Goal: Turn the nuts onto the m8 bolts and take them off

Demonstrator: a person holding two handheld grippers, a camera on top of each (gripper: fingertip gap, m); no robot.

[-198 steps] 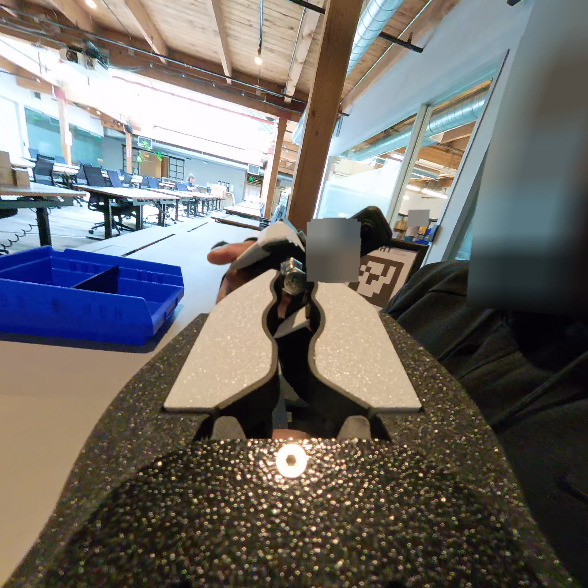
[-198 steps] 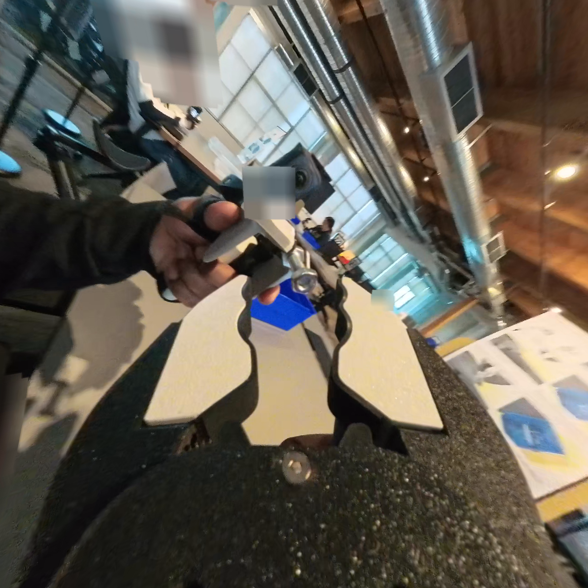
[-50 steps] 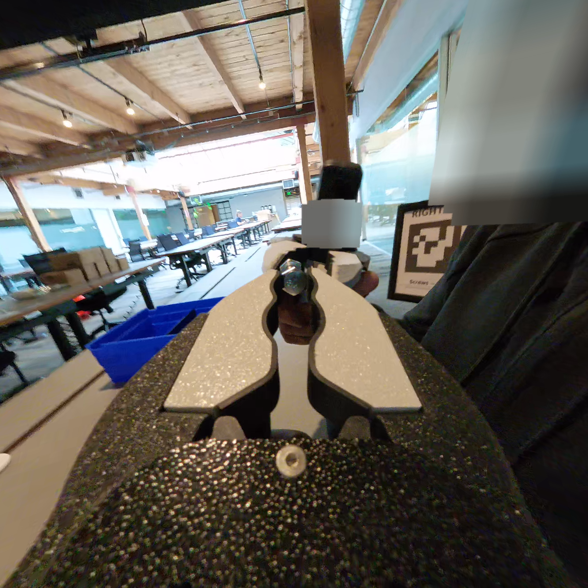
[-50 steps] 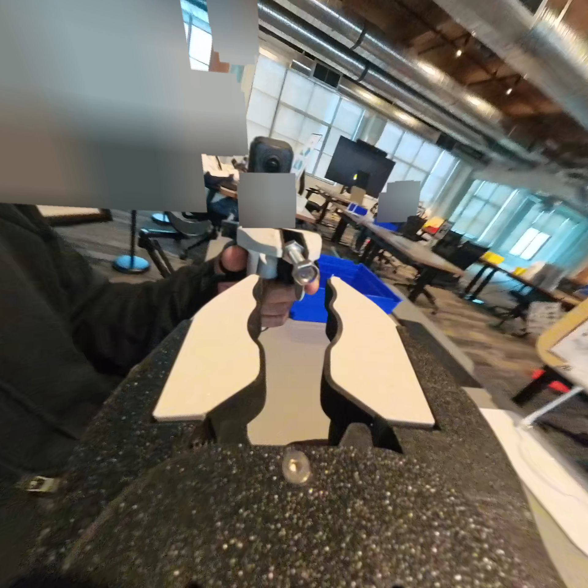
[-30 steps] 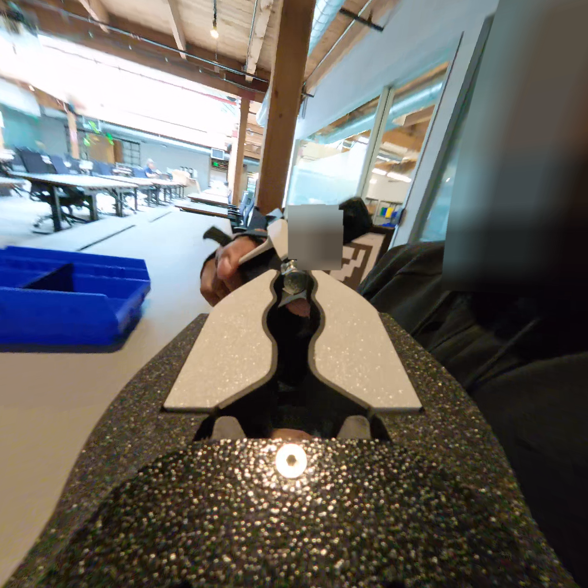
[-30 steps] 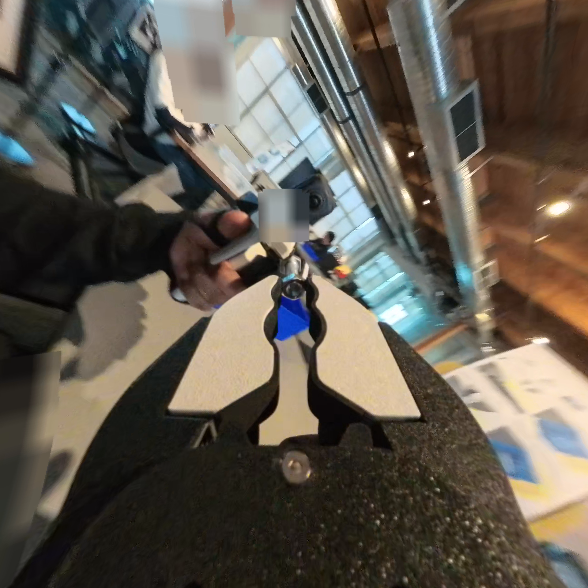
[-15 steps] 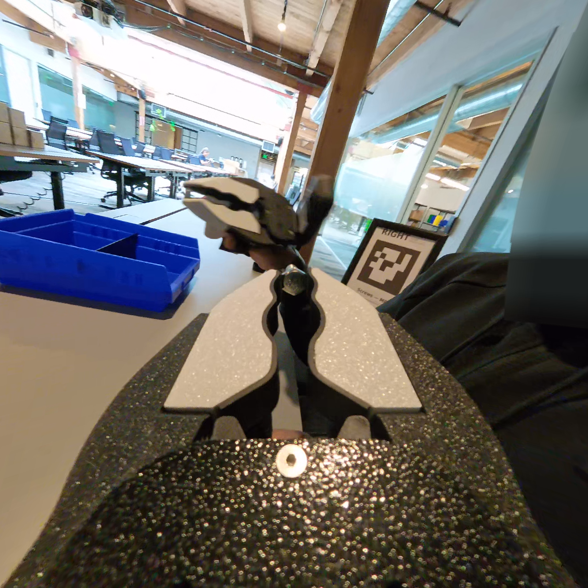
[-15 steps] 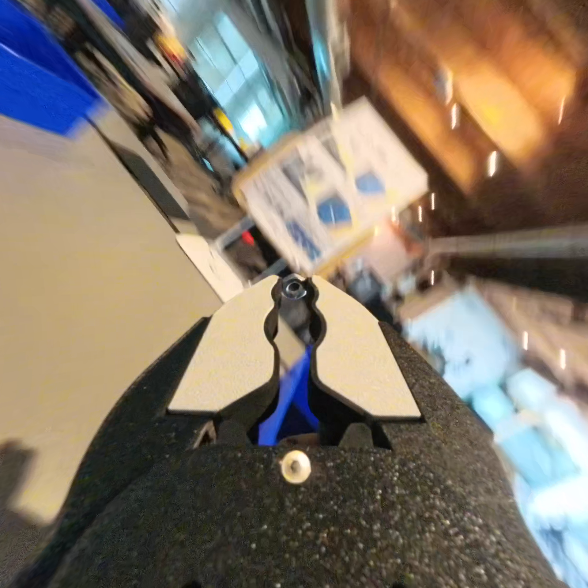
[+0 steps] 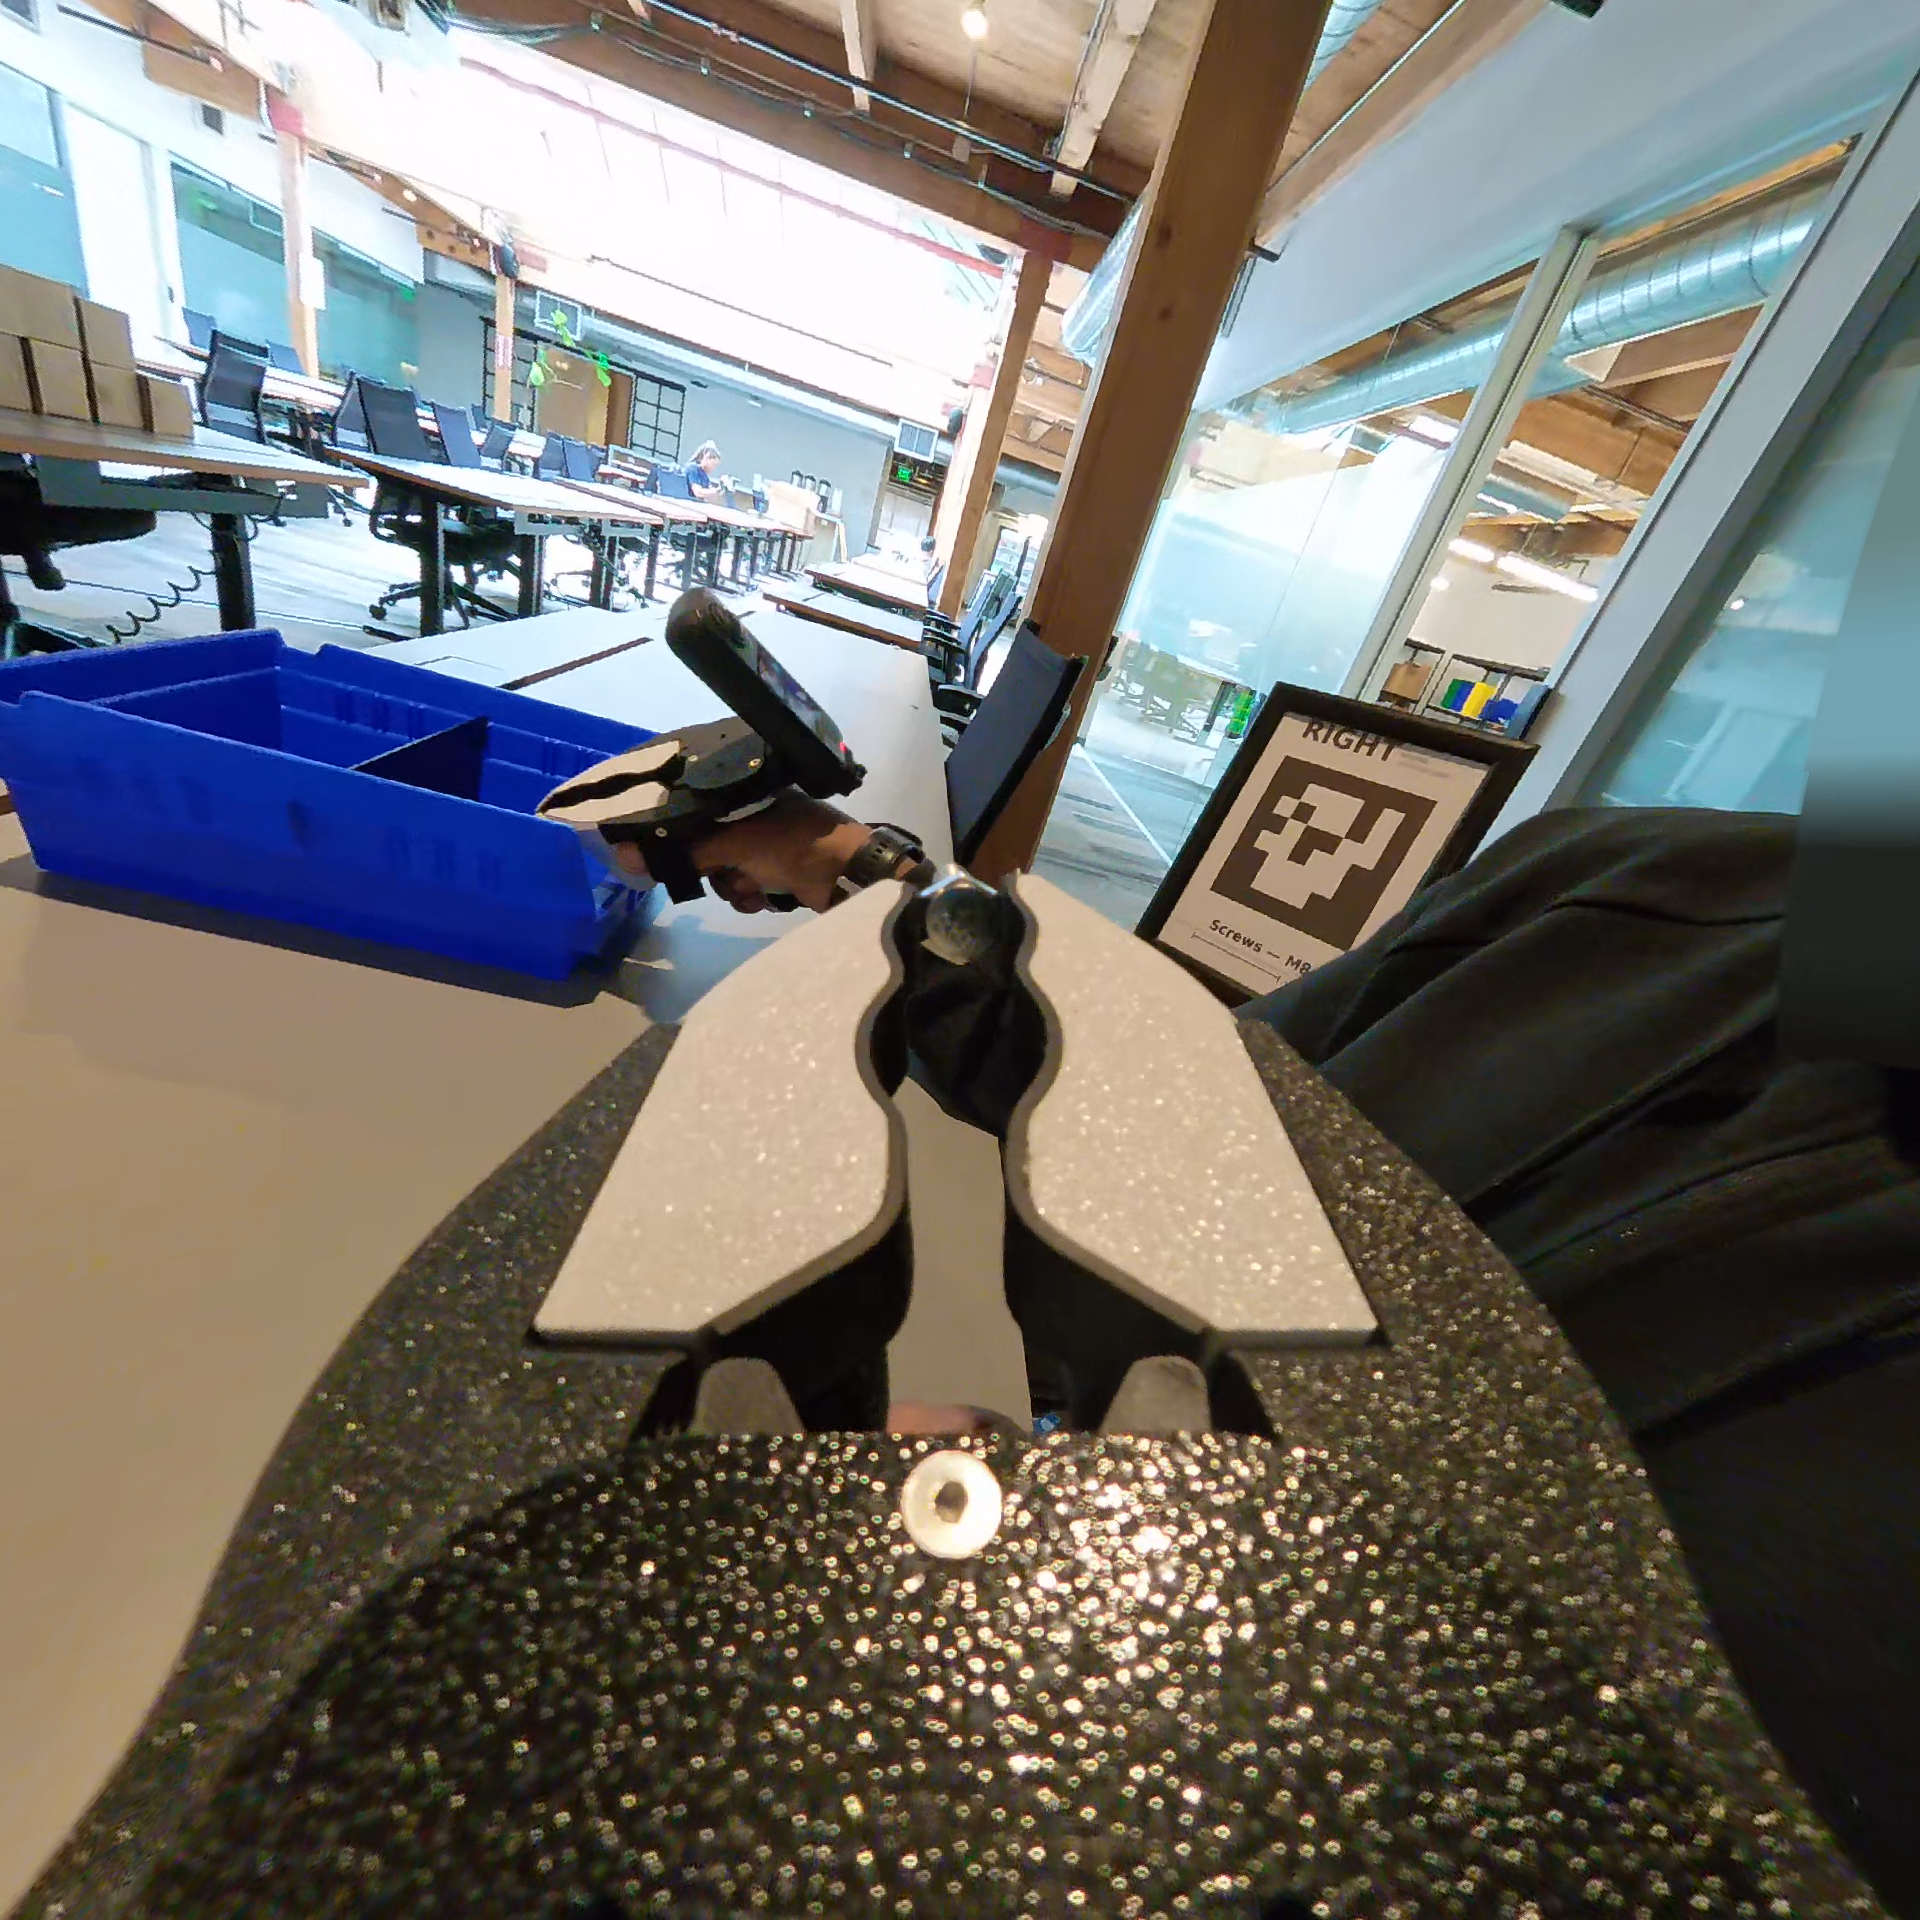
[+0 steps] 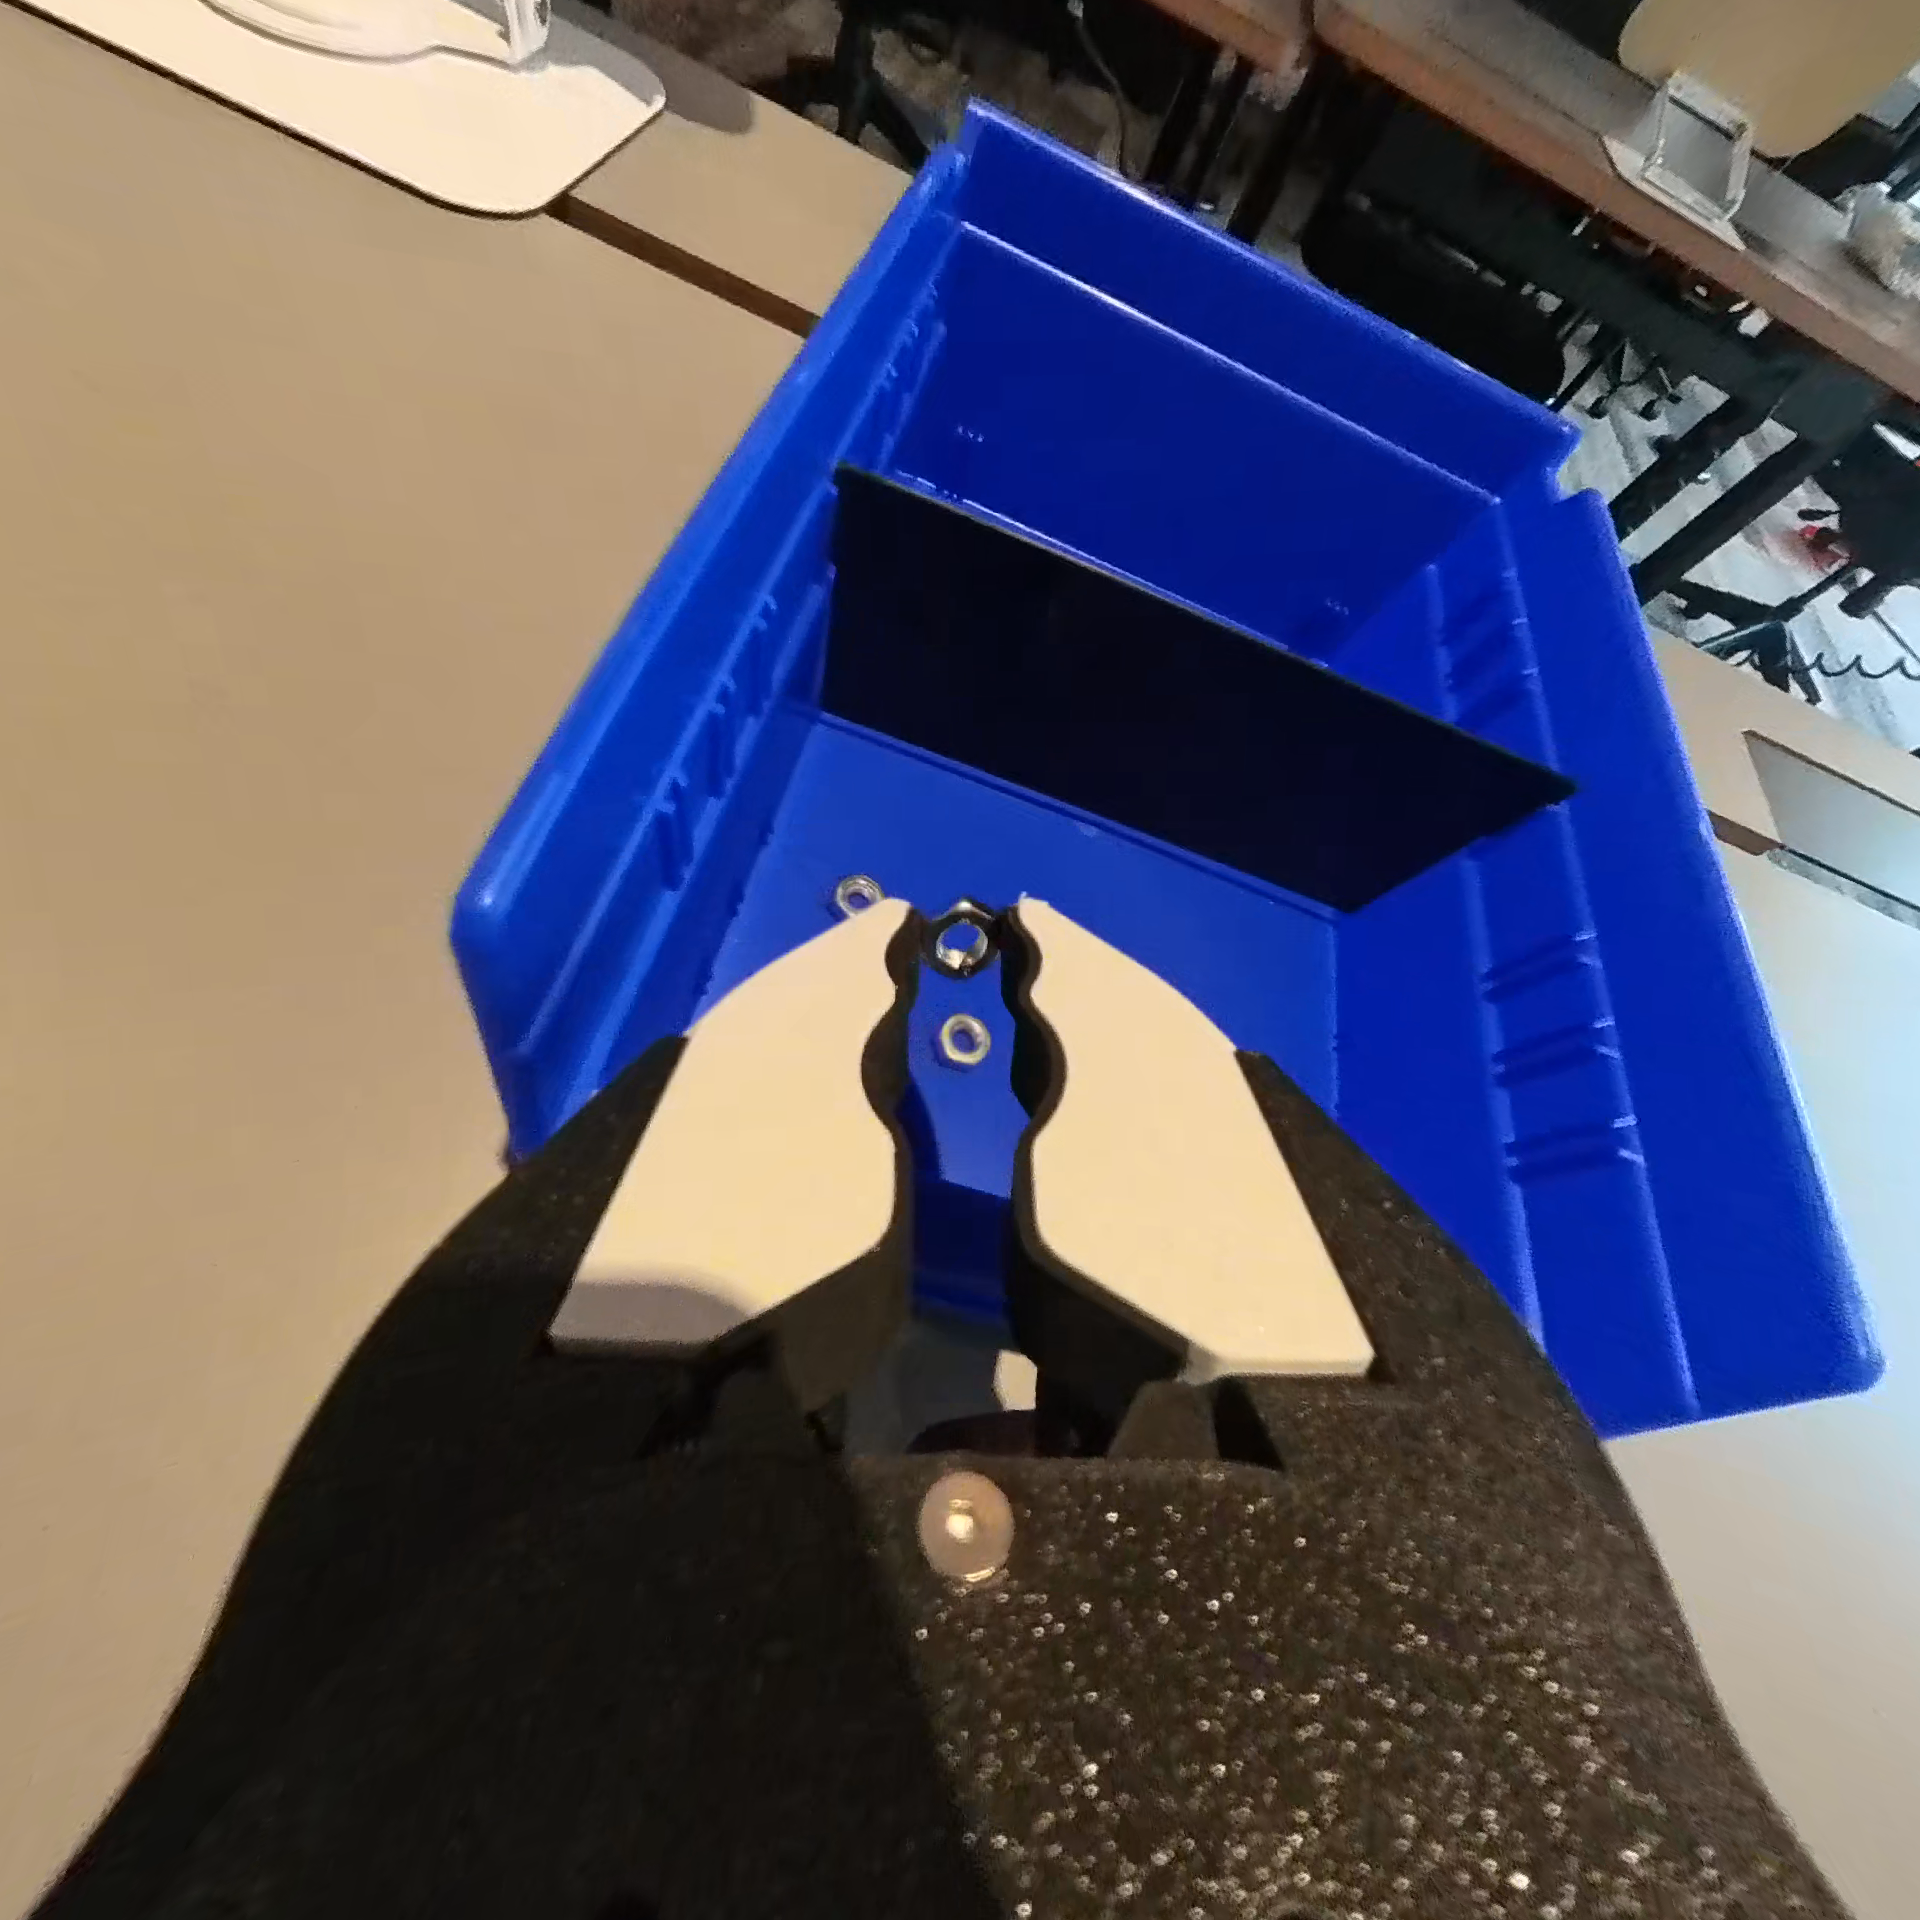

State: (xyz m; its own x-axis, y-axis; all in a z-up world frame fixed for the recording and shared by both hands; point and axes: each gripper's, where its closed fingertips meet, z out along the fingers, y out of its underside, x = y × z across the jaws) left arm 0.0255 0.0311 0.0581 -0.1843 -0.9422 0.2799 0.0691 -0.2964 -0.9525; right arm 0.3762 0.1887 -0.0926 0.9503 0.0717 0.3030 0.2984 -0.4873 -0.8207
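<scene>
Left wrist view: the left hand-held gripper [image 9: 961, 914] is nearly closed, its tips pinching a bolt [image 9: 961, 925] that faces the camera end-on, held level above the desk [image 9: 260, 1091]. Ahead and to its left, the right hand-held gripper [image 9: 582, 810] tilts down over the near end of the blue bin [image 9: 312, 831], a hand [image 9: 774, 857] wrapped round its grip; a framed sign [image 9: 1330, 842] stands ahead to the right. Right wrist view: the right hand-held gripper [image 10: 961, 930] points steeply down into the bin's [image 10: 1558, 935] near compartment, fingers drawn in on a nut [image 10: 959, 945] at the very tips. Just beneath it a second nut [image 10: 961, 1039] lies on the bin floor, a third [image 10: 857, 891] close to the left fingertip, and a dark divider [image 10: 1195, 696] stands beyond. The step looks like dropping the removed nut. It is best done by lowering close to the floor before opening, so the nut does not bounce out, while the left keeps the bolt steady.
</scene>
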